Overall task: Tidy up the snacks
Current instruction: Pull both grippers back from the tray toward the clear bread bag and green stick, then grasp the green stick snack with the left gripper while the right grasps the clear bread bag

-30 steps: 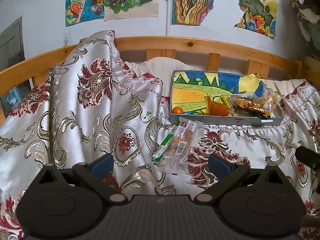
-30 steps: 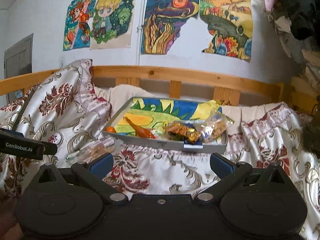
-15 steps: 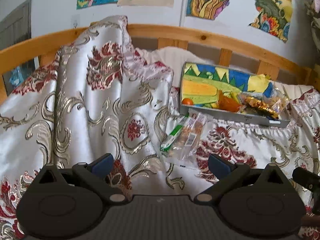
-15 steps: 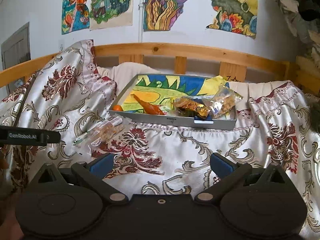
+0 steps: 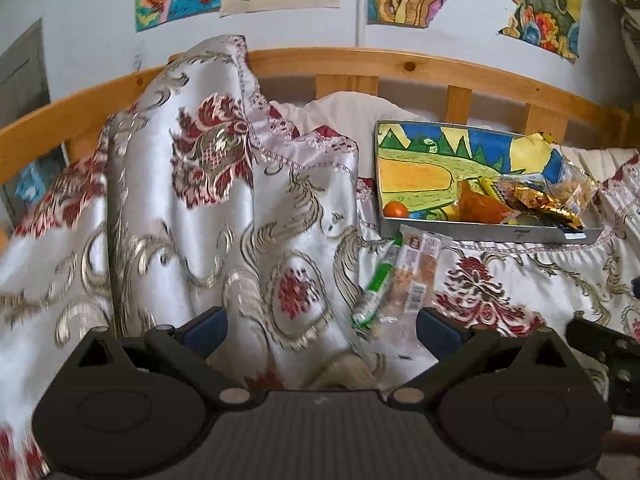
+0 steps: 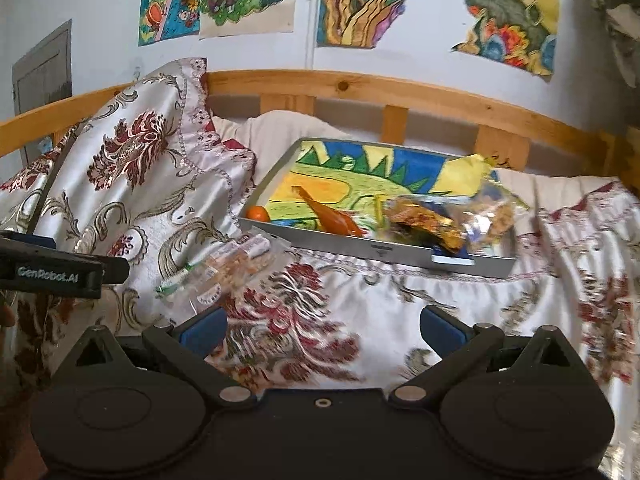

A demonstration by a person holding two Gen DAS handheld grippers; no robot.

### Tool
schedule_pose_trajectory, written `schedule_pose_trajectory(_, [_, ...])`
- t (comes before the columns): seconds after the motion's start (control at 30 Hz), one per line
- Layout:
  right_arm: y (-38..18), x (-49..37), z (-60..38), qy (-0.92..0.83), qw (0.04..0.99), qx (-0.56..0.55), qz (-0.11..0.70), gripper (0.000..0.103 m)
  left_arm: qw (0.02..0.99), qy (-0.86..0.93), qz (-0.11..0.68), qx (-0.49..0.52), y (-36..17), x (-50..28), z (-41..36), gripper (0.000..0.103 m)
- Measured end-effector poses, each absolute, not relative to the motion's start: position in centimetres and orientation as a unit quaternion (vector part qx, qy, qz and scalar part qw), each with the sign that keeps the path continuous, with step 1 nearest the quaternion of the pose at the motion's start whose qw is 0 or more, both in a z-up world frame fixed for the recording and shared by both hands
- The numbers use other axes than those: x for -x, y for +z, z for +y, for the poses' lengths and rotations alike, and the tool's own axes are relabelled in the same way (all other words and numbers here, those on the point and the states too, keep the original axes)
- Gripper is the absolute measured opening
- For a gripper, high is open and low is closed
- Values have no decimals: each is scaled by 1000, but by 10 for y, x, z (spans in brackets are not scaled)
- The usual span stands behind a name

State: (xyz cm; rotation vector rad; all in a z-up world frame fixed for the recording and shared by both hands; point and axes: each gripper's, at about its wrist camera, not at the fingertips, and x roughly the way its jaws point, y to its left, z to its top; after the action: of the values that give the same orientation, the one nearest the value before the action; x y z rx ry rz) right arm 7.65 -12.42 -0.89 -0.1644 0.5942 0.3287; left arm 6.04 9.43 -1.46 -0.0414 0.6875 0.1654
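A grey tray (image 5: 492, 233) (image 6: 376, 249) with a colourful drawing inside lies on the bed. It holds an orange fruit (image 5: 396, 210) (image 6: 257, 213), an orange packet (image 5: 480, 208) (image 6: 332, 218), a gold wrapper (image 5: 540, 200) (image 6: 424, 220) and a clear bag of nuts (image 6: 492, 216). In front of the tray, on the cloth, lie a green stick packet (image 5: 374, 294) (image 6: 176, 278) and clear biscuit packets (image 5: 412, 276) (image 6: 228, 268). My left gripper (image 5: 320, 328) is open just short of these packets. My right gripper (image 6: 322, 330) is open over the cloth, further right.
A floral satin cloth (image 5: 200, 220) (image 6: 400, 304) covers the bed and rises in a high fold at left. A wooden rail (image 5: 440, 68) (image 6: 400, 88) runs behind, below a wall with posters. The other gripper's tip shows at the left edge (image 6: 60, 272) and right edge (image 5: 600, 344).
Both views have moved in closer and lower toward the bed. The loose packets now sit nearer my left fingers. Both grippers stay open.
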Motion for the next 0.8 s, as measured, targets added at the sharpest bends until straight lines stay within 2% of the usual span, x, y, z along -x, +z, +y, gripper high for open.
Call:
schedule_pose_trajectory(0.3, [-37,-140,-75,198,921,51,333,102,935,105,337,-27,-13,-83,112,102])
schedule_pose_trajectory(0.6, [-65,-163,-31,228,901,38,367,102,932,130,337,-35,-12,-93,120,102])
schedule_pose_trajectory(0.8, [-79,-173,-21,209,892,77,392,102,934,122,333,-38,-13,-93,117,102])
